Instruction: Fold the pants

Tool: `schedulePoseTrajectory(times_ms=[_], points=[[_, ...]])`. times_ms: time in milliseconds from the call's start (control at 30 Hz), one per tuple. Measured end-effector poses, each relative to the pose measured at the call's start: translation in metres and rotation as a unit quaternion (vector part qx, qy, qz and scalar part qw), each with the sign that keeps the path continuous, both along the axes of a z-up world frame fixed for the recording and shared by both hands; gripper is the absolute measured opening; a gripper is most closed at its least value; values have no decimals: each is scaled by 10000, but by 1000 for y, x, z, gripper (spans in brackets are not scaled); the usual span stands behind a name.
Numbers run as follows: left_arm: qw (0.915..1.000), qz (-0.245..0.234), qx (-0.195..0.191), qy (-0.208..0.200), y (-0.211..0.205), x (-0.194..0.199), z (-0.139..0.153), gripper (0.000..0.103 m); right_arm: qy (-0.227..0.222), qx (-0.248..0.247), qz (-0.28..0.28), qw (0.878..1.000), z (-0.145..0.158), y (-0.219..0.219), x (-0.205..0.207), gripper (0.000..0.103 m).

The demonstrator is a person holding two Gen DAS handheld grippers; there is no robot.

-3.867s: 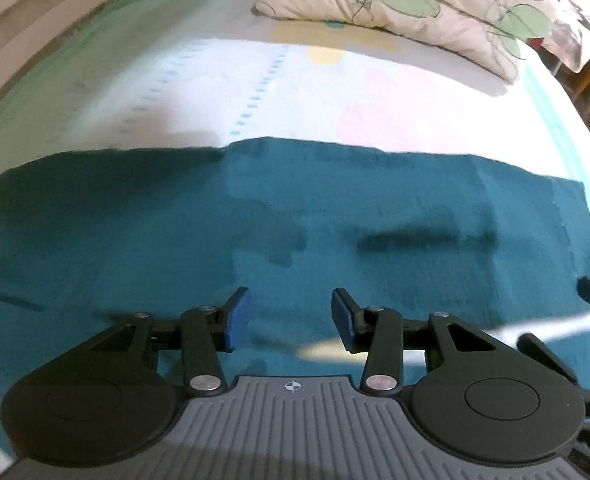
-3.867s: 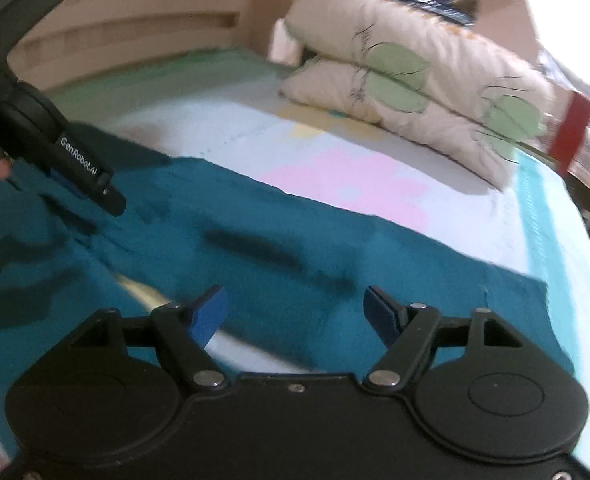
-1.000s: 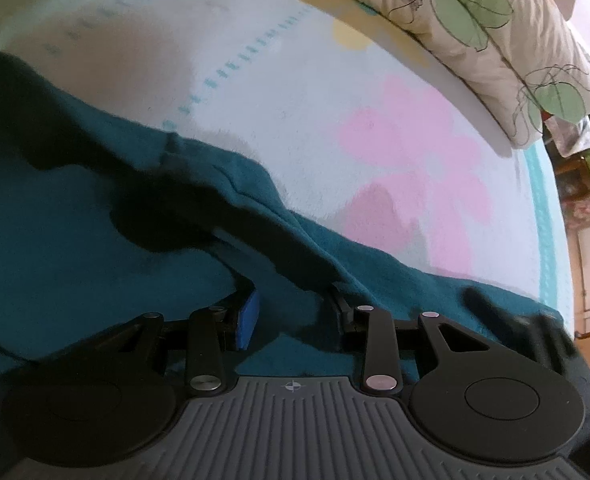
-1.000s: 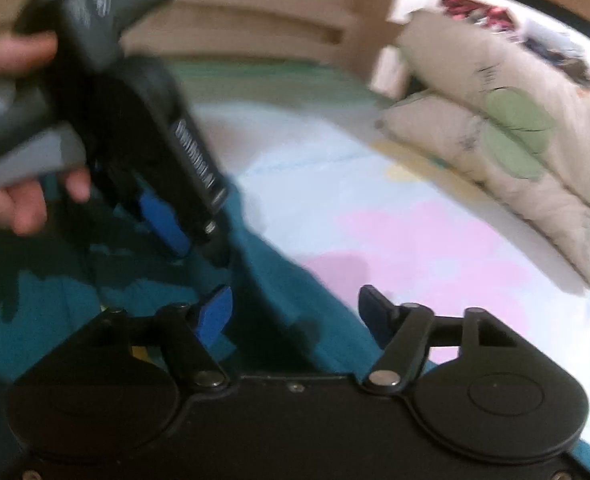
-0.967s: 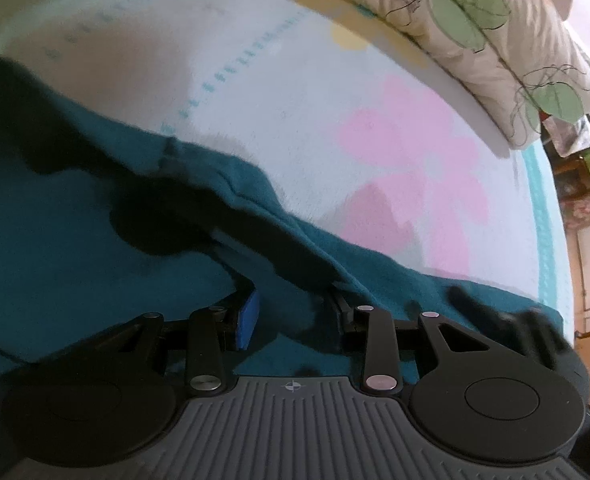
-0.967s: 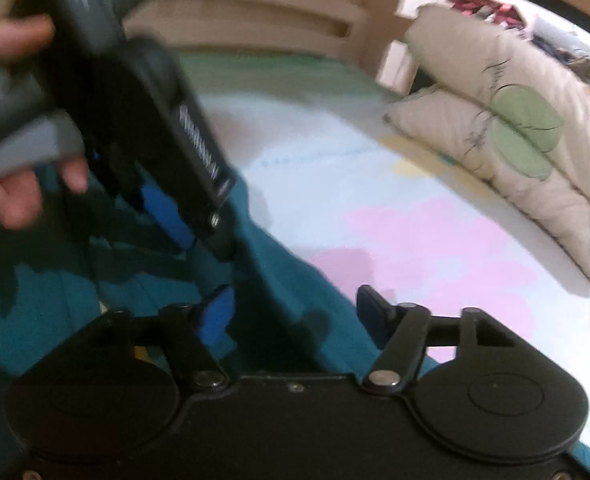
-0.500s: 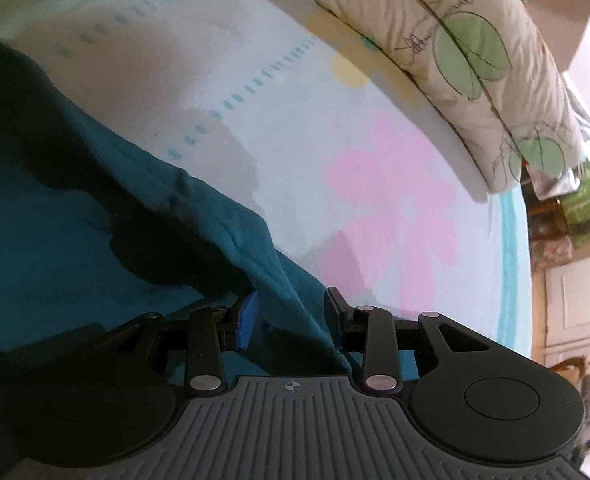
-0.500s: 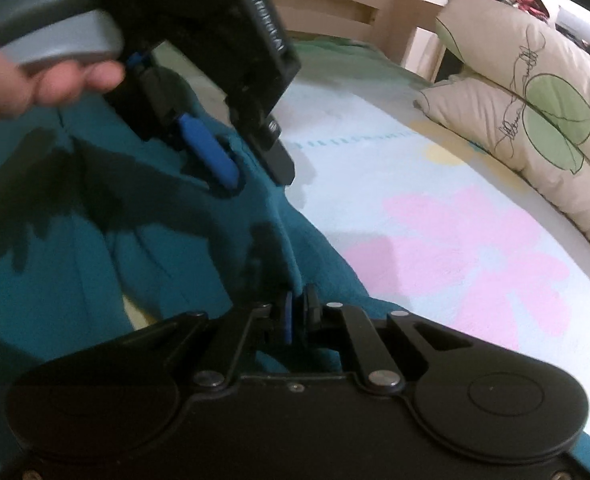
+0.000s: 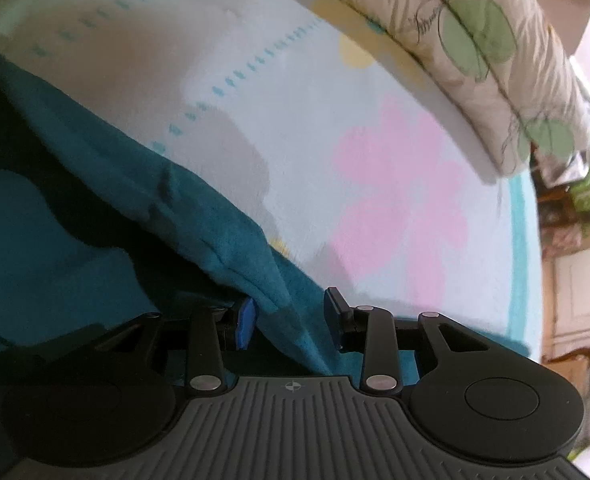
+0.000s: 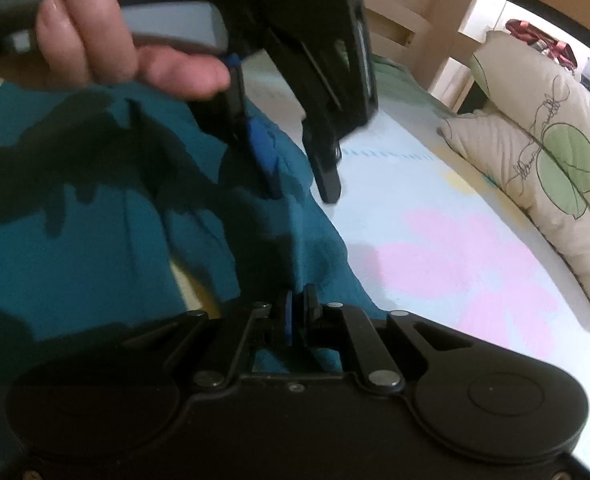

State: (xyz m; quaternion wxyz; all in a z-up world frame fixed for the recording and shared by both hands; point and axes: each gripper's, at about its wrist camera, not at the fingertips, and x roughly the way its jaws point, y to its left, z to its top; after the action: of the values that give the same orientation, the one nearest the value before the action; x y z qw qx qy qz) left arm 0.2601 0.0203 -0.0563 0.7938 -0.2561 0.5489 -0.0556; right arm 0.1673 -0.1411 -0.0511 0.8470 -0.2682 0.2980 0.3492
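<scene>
Teal pants (image 9: 75, 272) lie on the bed sheet (image 9: 335, 128), edge bunched into a raised ridge. Right gripper (image 10: 297, 314) is clamped tight on that ridge. Left gripper (image 9: 289, 318) is partly closed with a thick fold between its blue pads (image 9: 243, 322); whether the pads press the cloth I cannot tell. Person's hand (image 10: 107, 40) holds its handle. Pillows (image 9: 475, 40) beyond.

Right gripper (image 10: 297, 312) jaws clamped together; left gripper (image 9: 289, 320) part-closed.

Wrist views, close, downward — sharing pants (image 9: 75, 272).
</scene>
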Motion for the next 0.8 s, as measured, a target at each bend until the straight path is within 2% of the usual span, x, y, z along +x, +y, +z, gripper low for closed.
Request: schedulePoseTrajectory(times_ms=[167, 200, 233, 367, 433, 533, 600, 733, 800], points=[[9994, -182, 223, 213, -12, 0, -9, 33, 6, 159, -180, 9997, 5, -2, 0, 11], [9994, -209, 278, 83, -13, -2, -9, 23, 19, 208, -228, 9995, 7, -3, 0, 11], [9993, -225, 285, -107, -11, -7, -7, 9, 44, 255, -275, 9993, 9, -4, -1, 11], [9980, -69, 233, -586, -7, -28, 12, 5, 161, 603, -590, 9963, 19, -11, -5, 11], [9953, -91, 460, -845, -11, -43, 28, 5, 225, 848, -823, 9927, 26, -16, -7, 20], [9904, -65, 747, -1163, -17, -66, 46, 5, 396, 1292, -1233, 9831, 42, -32, -10, 33], [9892, 12, 777, -1242, -17, -80, 53, 5, 573, 1498, -1494, 9757, 53, -49, -15, 36], [9886, 128, 785, -1275, -15, -98, 57, 5, 864, 1464, -2152, 9617, 66, -93, -25, 38], [9889, 153, 787, -1250, -13, -104, 55, 5, 1055, 1423, -2674, 9472, 68, -124, -27, 46]])
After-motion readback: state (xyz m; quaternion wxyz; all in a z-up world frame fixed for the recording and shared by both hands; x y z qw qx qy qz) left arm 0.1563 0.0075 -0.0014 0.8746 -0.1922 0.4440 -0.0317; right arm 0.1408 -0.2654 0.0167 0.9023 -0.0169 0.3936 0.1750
